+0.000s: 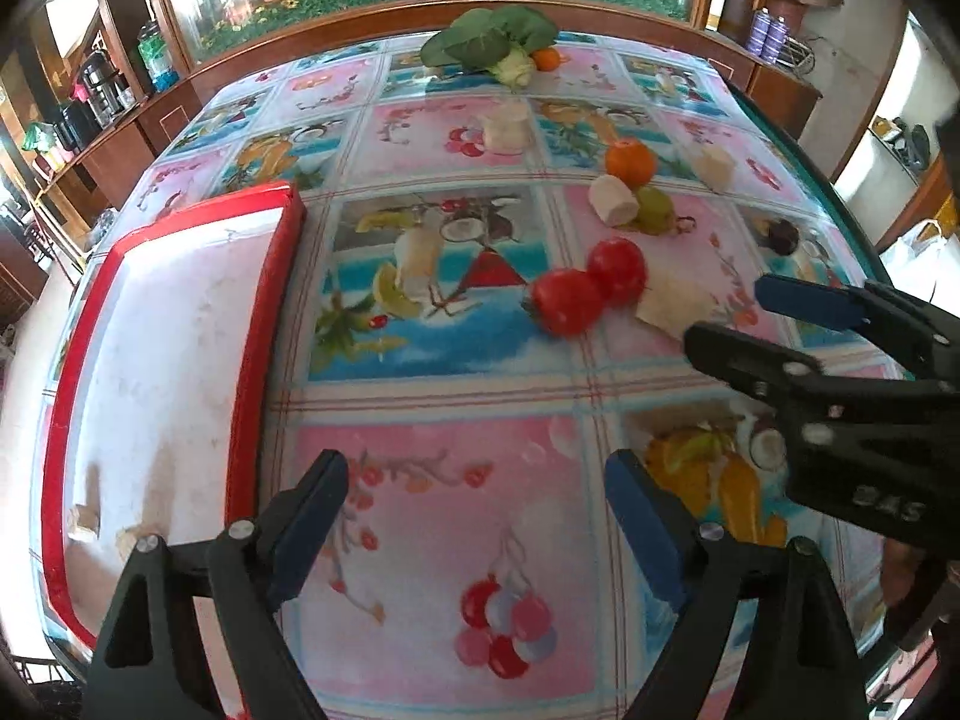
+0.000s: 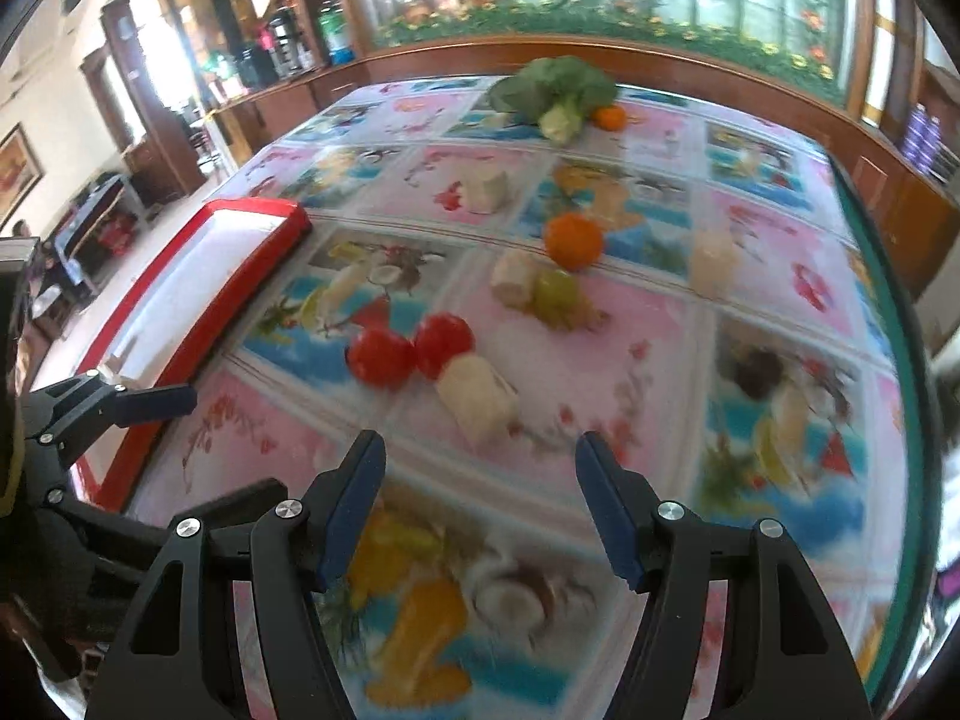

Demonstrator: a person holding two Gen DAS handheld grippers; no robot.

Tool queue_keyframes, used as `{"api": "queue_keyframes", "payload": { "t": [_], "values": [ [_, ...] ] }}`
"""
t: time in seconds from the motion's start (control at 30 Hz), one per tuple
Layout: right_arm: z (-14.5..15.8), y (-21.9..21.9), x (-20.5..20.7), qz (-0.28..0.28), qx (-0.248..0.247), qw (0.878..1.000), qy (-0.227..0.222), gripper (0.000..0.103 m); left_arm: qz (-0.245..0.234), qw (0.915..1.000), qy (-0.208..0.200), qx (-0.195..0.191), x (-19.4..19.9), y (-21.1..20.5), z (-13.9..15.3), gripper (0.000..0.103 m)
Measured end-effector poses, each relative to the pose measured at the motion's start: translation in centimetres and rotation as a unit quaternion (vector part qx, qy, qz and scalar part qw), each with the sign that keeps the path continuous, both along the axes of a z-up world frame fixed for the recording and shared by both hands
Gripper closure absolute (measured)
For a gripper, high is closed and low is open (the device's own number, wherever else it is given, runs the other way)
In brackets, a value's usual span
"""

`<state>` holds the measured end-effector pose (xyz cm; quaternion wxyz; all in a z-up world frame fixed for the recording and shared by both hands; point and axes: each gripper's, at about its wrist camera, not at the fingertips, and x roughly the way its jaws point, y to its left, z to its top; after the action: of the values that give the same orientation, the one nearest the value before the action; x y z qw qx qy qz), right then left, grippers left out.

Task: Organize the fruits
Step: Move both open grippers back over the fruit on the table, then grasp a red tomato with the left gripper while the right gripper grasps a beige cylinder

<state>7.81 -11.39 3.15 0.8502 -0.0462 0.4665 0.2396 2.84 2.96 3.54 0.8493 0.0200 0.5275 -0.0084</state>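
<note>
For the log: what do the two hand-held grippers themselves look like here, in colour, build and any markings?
Both match: the left hand-held gripper and the right hand-held gripper have matte black angular frames with triangular cut-outs and round silver bolt heads at the joints. Each finger ends in a flat dark blue pad. In the left wrist view, the right one's body carries a raised number, apparently 345. No cables or sleeves are visible.

Leafy green vegetable (image 1: 489,39) at far edge of patterned tablecloth (image 1: 432,480).
</note>
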Motion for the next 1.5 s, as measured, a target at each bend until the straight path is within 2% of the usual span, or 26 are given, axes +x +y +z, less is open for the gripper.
{"api": "queue_keyframes", "payload": {
  "t": [0.1,0.17,0.2,0.23,0.3,0.4,0.63,0.67,0.7,0.77,0.8,0.83,0.9,1.17,1.27,1.37,1.4,1.5],
  "values": [
    [-1.2,1.0,1.5,0.009,-0.014,1.000,0.007,0.038,0.004,0.9999,0.006,-0.007,0.8,0.4,-0.1,0.014],
    [-1.8,1.2,2.1,0.018,-0.008,1.000,0.016,0.042,0.005,1.0000,0.007,-0.005,1.4,0.4,-0.2,0.014],
    [-2.0,1.4,2.3,0.022,-0.011,1.000,0.014,0.048,0.003,1.0000,0.008,-0.002,1.8,0.4,-0.2,0.014],
    [-2.2,1.5,2.4,0.023,-0.020,0.999,0.014,0.059,0.000,1.0000,0.009,0.000,2.2,0.3,-0.3,0.014],
    [-2.7,1.6,2.7,0.030,-0.034,0.999,0.020,0.069,-0.003,0.9999,0.011,0.000,2.9,0.0,-0.4,0.014],
    [-2.8,1.1,2.7,0.039,-0.025,0.999,0.016,0.072,-0.008,0.9999,0.009,0.001,4.0,-0.5,-0.5,0.014],
    [-2.3,-1.7,2.1,0.010,-0.016,1.000,0.023,0.072,-0.040,0.9992,0.001,0.008,6.4,-2.8,-1.2,0.015],
    [-2.2,-2.1,2.0,0.005,-0.014,1.000,0.026,0.072,-0.045,0.9989,0.001,0.007,6.6,-3.0,-1.4,0.021],
    [-2.2,-2.6,1.9,-0.001,-0.012,0.999,0.030,0.072,-0.051,0.9987,0.001,0.006,6.8,-3.3,-1.6,0.035],
    [-2.2,-3.4,1.7,-0.012,-0.005,0.999,0.037,0.072,-0.061,0.9981,0.006,-0.009,7.1,-3.6,-2.2,0.047],
    [-2.1,-3.6,1.6,-0.016,-0.003,0.999,0.038,0.072,-0.059,0.9982,-0.005,-0.010,7.1,-3.6,-2.1,0.061],
    [-2.1,-3.9,1.5,-0.019,-0.001,0.999,0.039,0.072,-0.063,0.9979,-0.009,-0.013,7.0,-3.7,-2.0,0.067],
    [-1.9,-4.3,1.1,-0.026,0.004,0.999,0.039,0.072,-0.070,0.9975,-0.010,-0.010,6.9,-3.9,-1.9,0.068],
    [-0.3,-5.0,-0.6,-0.047,0.012,0.999,0.021,0.072,-0.074,0.9961,-0.002,-0.048,4.4,-2.7,-1.1,0.068],
    [-0.4,-4.7,-1.2,-0.047,-0.003,0.999,0.015,0.072,-0.075,0.9955,0.001,-0.058,3.3,-2.1,-1.1,0.068],
    [-0.9,-4.3,-1.4,-0.046,-0.011,0.999,0.008,0.065,-0.076,0.9954,0.005,-0.057,2.7,-1.8,-1.2,0.068],
    [-1.0,-4.2,-1.2,-0.045,-0.013,0.999,0.007,0.060,-0.077,0.9953,0.006,-0.058,2.6,-1.8,-1.3,0.068],
    [-2.0,-3.3,-0.4,-0.040,-0.035,0.998,0.020,0.059,-0.079,0.9947,0.007,-0.065,2.4,-1.7,-1.4,0.068]
  ]
}}
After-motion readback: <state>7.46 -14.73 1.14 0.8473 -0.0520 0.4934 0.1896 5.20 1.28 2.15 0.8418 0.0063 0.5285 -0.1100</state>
